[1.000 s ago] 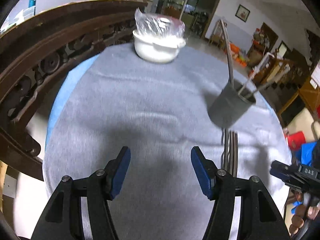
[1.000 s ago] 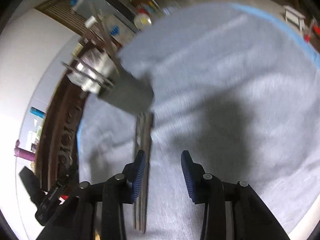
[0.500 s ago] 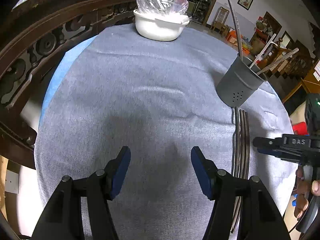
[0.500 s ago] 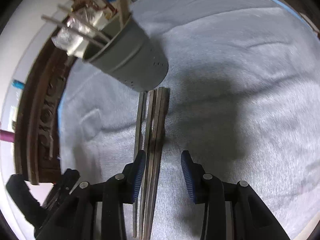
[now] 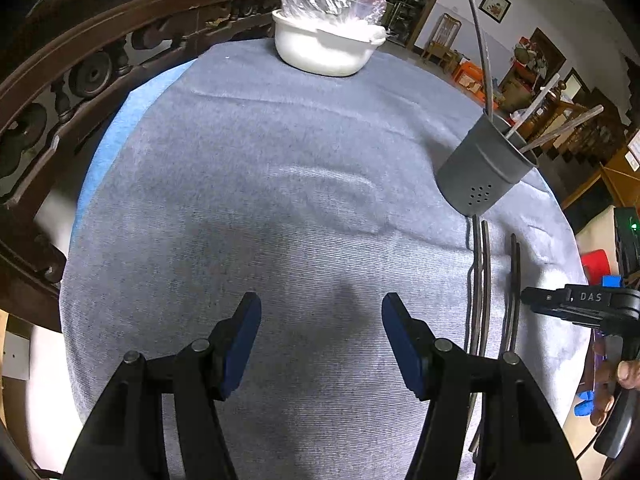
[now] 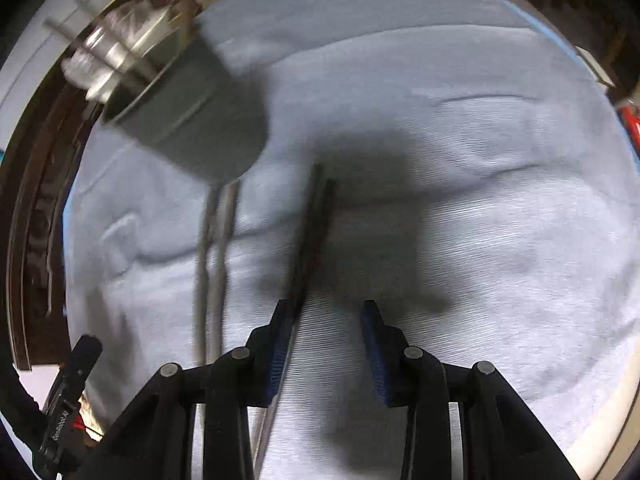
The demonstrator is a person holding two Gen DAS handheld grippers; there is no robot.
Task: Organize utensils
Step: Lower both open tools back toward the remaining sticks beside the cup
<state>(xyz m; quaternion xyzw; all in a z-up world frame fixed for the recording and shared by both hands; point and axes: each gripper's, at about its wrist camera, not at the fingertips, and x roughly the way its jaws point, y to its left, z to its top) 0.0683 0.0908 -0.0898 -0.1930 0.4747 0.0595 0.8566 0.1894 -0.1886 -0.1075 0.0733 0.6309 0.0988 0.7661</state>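
The right tongs (image 6: 326,346) hang low over the counter (image 6: 480,240) with their pads apart and nothing between them; the dark pair of chopsticks (image 6: 312,232) lies just at the inner face of the left-hand pad, not centred in the gap. To do this pick well, I would shift the tongs slightly toward the sticks so both rods sit mid-gap, close on them together near the middle, and lift level before tipping them into the grey holder (image 6: 188,120). A second, lighter pair (image 6: 212,256) lies beside them, its far ends at the holder's base, near enough to snag. The left tongs (image 5: 320,340) are also spread wide and empty over bare cloth, well clear of the work. The left view alone shows, sharply, the holder (image 5: 484,172) upright with utensils standing in it, and farther off a white bowl (image 5: 328,48) with a plastic bag; the right view is blurred there.
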